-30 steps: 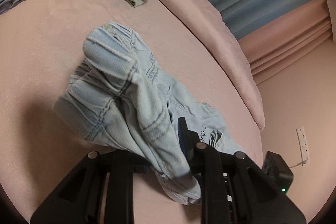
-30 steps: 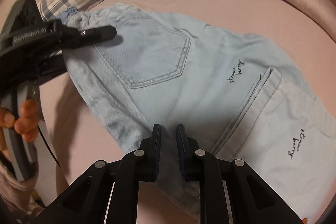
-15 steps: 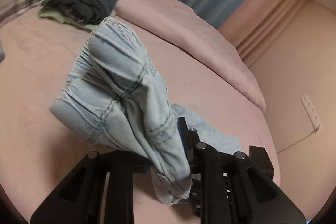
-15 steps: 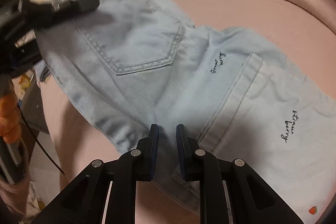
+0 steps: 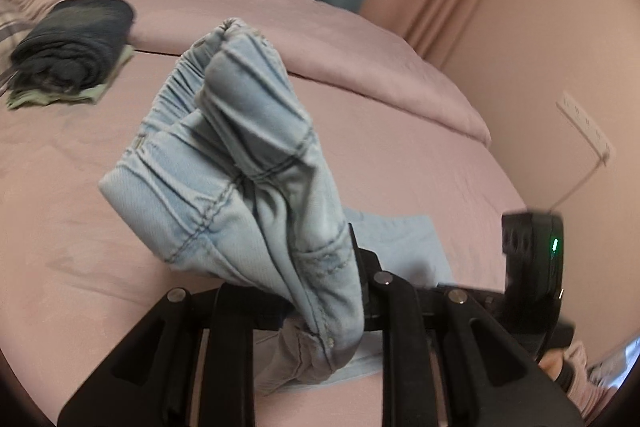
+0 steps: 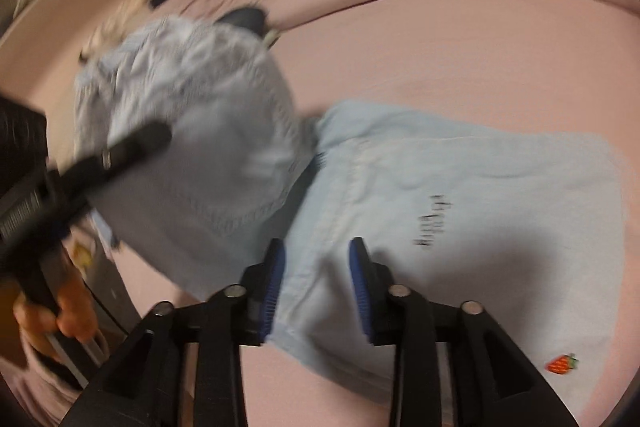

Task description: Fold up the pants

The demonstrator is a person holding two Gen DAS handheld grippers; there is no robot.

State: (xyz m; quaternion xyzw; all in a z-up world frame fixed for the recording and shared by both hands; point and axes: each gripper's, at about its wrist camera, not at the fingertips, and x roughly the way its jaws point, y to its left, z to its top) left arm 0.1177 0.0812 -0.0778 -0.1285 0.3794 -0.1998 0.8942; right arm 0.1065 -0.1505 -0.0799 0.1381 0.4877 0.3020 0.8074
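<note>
1. While the pink bed (image 5: 400, 147) lay spread beneath everything, the light denim pants (image 6: 460, 187) rested half flat on it, legs already doubled.
2. The waistband end (image 5: 240, 147) hung lifted, not yet laid over, so the last fold remained.
3. The left gripper (image 5: 316, 307) pinched that bunched denim.
4. The right gripper (image 6: 316, 291) had just been opening, its jaws parted over the cloth.

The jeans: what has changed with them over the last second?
The left gripper, shut on the jeans, carried the waistband end up and over the legs. The right gripper's fingers have just opened, letting go. The folded dark clothes stayed on the bed.
</note>
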